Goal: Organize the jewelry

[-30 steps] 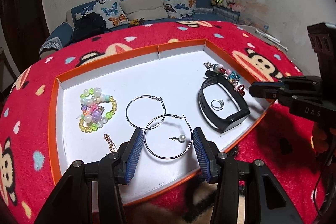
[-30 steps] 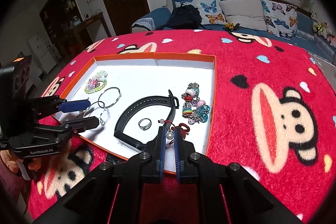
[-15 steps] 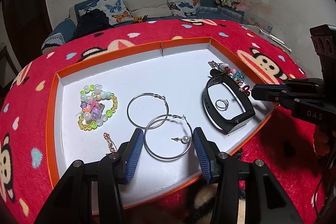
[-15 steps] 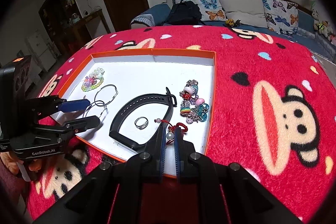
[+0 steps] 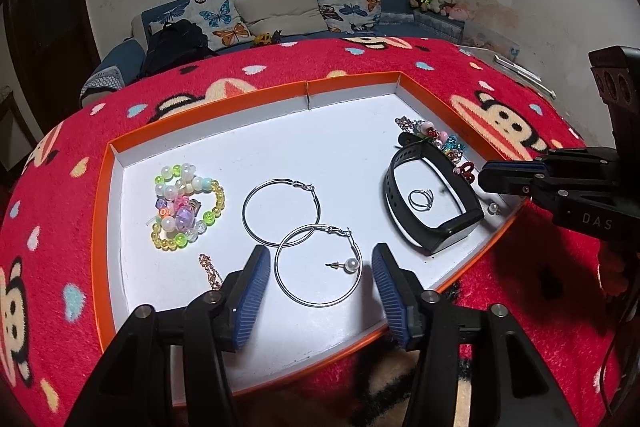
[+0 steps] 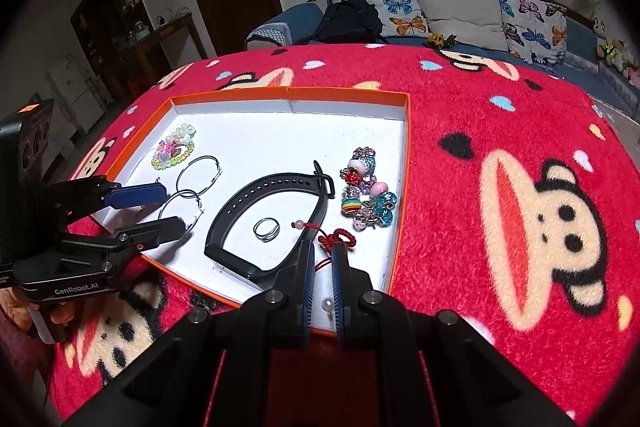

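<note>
left gripper (image 5: 318,277) jaws opening, straddling wire hoop earring (image 5: 318,265) on tray (image 5: 100,227) floor, unpinched | right gripper (image 6: 322,267) nearly closed, empty; pearl stud (image 6: 327,304) loose between fingers, half hidden

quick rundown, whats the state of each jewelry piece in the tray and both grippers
left gripper: jaws opening, straddling the near hoop, pads clear
right gripper: nearly shut, red cord between the pads
hoop earrings: flat, overlapping
pearl stud: loose inside near hoop
black band: buckled into a loop, on edge
silver ring: flat inside band
beaded bracelets: heaped
orange tray: uncovered
</note>
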The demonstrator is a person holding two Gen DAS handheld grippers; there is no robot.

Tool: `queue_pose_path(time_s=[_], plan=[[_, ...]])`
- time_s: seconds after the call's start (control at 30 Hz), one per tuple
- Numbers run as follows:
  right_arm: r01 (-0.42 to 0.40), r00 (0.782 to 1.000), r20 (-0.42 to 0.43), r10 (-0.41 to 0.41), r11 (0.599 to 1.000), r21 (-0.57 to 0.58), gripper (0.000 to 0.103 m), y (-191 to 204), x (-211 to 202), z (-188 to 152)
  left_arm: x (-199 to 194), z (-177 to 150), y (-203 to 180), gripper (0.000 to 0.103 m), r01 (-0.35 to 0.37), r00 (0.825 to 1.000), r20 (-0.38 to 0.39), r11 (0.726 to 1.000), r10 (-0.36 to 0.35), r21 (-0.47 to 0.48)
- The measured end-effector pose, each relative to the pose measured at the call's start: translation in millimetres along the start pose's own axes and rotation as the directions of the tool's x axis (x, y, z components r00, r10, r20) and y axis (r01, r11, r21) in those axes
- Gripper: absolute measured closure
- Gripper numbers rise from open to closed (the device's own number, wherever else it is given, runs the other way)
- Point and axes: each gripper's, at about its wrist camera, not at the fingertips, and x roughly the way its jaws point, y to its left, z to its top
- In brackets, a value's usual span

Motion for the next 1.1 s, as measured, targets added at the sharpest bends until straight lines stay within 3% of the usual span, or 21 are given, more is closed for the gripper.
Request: queue_pose_path(time_s=[0.17, 0.33, 0.47, 0.6, 0.77, 1.1], plan=[[0.003, 1.0, 0.02, -0.003, 1.0, 0.01, 0.069, -1.6, -7.4, -0.9, -10.6, -0.6, -4.0, 0.039, -0.009, 1.0, 0.019, 1.0, 0.009, 0.005], [0.017, 0.999, 0.037, -0.018, 1.0, 0.008, 0.068, -1.9, -17.0, -2.9, -26.6, -1.3, -4.9, 0.03, -0.024, 0.999, 0.049, 1.0, 0.024, -0.009], [0.032, 0.998, 0.058, -0.033, 0.999, 0.014, 0.055, -0.4, -26.4, -9.0, -41.0, -4.0, -5.5, 0.016, -0.046, 0.996, 0.079, 0.999, 0.048, -0.029], [0.04, 0.997, 0.071, -0.041, 0.999, 0.02, 0.055, 2.1, -32.7, -14.9, -56.3, -9.0, -6.4, 0.013, -0.06, 0.993, 0.098, 0.997, 0.064, -0.044], [0.055, 0.995, 0.084, -0.056, 0.998, 0.007, 0.053, 11.1, -39.6, -22.5, -80.0, -20.1, -9.1, 0.0, -0.085, 0.985, 0.143, 0.994, 0.094, -0.067], [0.026, 0.995, 0.097, -0.027, 1.0, 0.014, 0.051, 25.7, -50.2, -40.4, -117.1, -43.3, -11.5, 0.0, -0.147, 0.969, 0.179, 0.981, 0.168, -0.124]])
